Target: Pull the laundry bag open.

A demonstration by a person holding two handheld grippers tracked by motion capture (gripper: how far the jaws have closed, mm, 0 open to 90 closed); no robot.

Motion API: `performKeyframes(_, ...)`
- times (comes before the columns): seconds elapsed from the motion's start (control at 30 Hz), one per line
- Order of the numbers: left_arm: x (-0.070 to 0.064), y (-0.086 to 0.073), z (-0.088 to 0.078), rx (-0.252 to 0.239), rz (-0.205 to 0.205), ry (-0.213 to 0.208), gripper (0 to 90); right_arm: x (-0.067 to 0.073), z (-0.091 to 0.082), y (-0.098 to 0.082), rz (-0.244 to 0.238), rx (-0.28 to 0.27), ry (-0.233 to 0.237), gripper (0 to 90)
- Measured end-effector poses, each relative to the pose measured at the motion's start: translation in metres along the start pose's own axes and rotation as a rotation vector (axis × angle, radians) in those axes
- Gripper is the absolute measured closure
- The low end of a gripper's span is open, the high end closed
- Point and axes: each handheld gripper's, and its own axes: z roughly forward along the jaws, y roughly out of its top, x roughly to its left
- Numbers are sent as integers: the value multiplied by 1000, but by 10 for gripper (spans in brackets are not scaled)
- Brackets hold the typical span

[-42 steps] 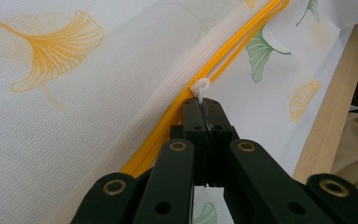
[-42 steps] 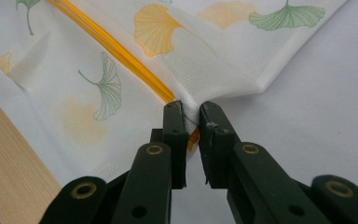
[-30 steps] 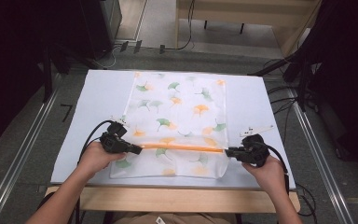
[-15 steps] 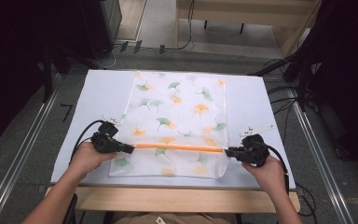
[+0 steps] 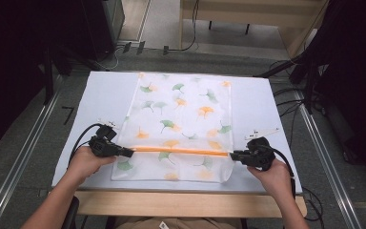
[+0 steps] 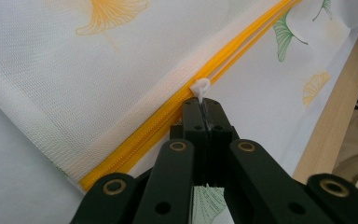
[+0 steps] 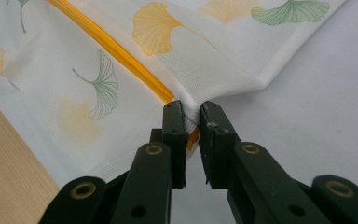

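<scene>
Zipper pull [image 6: 200, 87] pinched at left claw [image 6: 204, 103] tip.

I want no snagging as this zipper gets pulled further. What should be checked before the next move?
1. Left gripper clamped on the white zipper pull: ok, jaws shut on its tab.
2. Right gripper anchoring the bag's edge: ok, mesh pinched between its jaws.
3. Orange zipper straight between the grippers: ok.
4. Mesh bag flat on the table: ok, slight bunching at the right grip.
5. Fabric caught in the slider: cannot tell.
</scene>
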Motion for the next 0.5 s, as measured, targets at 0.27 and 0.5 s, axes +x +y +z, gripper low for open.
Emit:
performKeyframes(0.27, 2, -1, -2, -2, -2, -10, 900, 0, -1, 0, 1, -1, 0, 831)
performKeyframes(0.5, 11, -8, -12, -3, -25, 6, 900, 0, 0, 0, 1, -1, 0, 830)
